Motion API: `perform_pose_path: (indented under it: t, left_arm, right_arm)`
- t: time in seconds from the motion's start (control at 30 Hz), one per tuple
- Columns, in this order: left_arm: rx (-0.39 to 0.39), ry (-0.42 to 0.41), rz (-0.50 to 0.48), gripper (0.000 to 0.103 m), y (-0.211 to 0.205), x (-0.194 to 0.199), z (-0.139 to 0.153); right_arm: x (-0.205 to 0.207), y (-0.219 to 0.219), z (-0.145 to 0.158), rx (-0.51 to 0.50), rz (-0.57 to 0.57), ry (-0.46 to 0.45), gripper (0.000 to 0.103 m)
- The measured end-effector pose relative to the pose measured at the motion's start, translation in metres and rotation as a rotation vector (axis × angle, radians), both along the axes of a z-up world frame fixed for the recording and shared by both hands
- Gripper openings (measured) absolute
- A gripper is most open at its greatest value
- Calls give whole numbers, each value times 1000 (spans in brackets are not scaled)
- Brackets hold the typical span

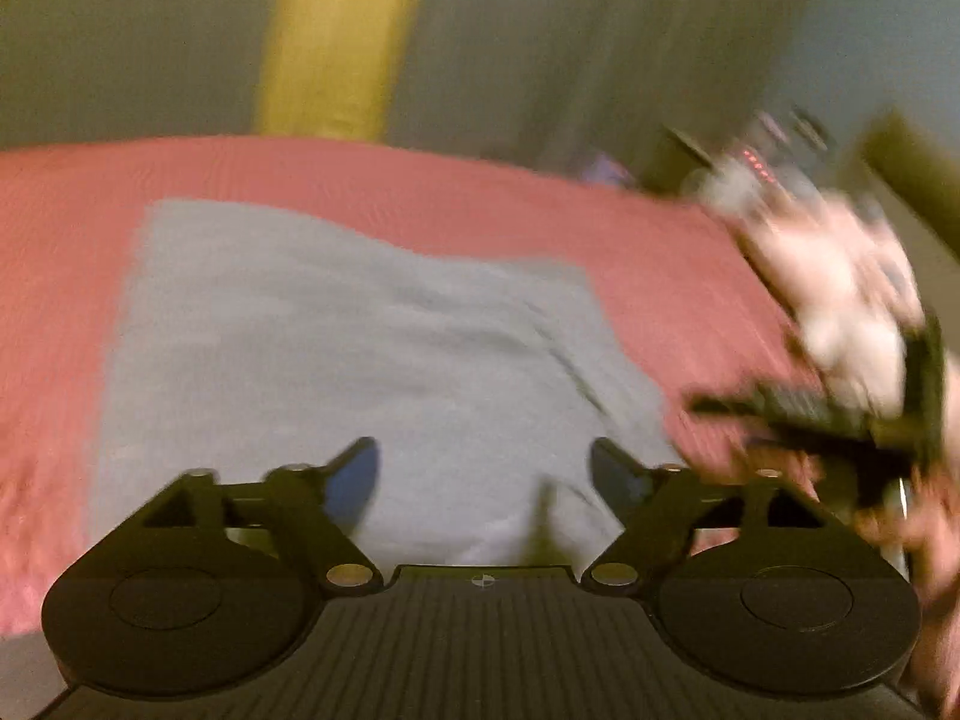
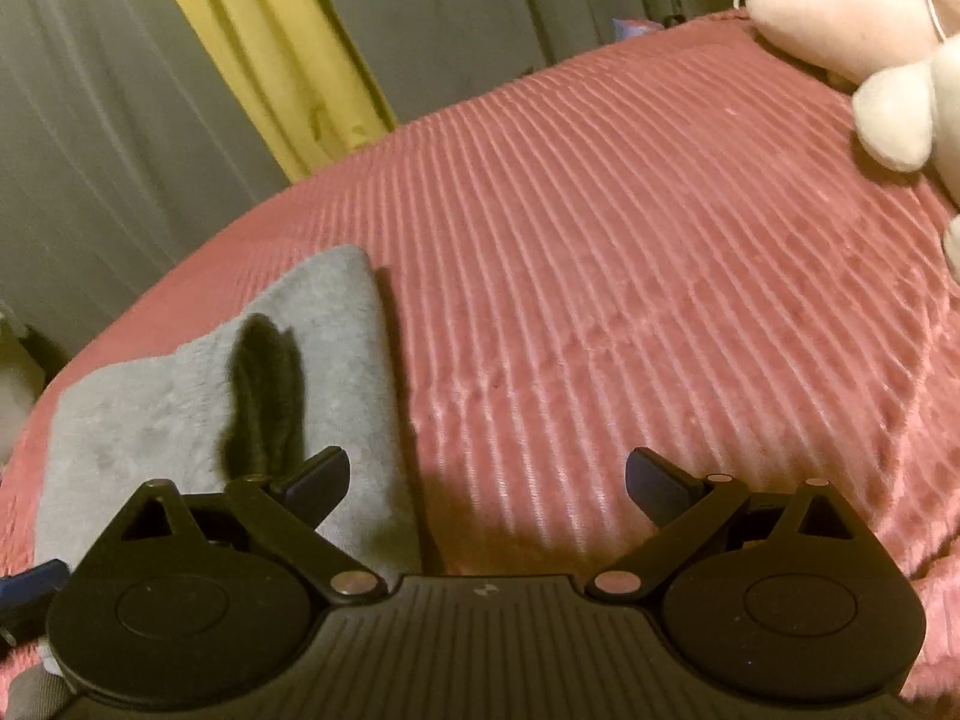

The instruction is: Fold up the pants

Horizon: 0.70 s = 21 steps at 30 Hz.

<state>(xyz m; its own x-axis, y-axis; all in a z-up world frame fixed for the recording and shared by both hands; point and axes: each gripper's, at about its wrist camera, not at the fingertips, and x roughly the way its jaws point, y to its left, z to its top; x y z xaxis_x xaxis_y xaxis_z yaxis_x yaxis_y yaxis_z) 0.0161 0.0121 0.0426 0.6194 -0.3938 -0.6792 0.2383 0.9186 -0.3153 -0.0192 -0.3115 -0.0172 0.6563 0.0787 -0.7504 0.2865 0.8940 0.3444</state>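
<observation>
The pants (image 1: pixel 360 360) lie as a grey, roughly rectangular folded stack on the pink ribbed bedspread (image 1: pixel 660 252), straight ahead of and below the left gripper (image 1: pixel 485 468), whose jaws stand apart with nothing between them. In the right wrist view the same stack (image 2: pixel 180 408) sits ahead and to the left of the right gripper (image 2: pixel 486 480), also spread wide and empty, over bare bedspread (image 2: pixel 600 240). A dark shadow or crease crosses the grey cloth there; which, I cannot tell.

Judging from the compact shape, the folding looks mostly done, and both tools seem between grasps. One more fold, if wanted, would call for both grippers to take the near edge and carry it over to the far one.

Plush toys (image 2: pixel 870 30) lie far right, well apart from the stack; the curtains (image 2: pixel 270 48) hang beyond the bed.
</observation>
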Motion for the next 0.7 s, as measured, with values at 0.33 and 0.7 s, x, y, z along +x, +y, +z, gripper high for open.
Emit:
perform_pose_path:
  t: [0.33,0.7]
  left_arm:
    - [6,124,506,91,103,-8,-31]
    - [14,94,540,91,106,-18,-22]
  right_arm:
    - [-6,18,21,178,143,-117,99]
    - [29,29,-5,411,196,-20,89]
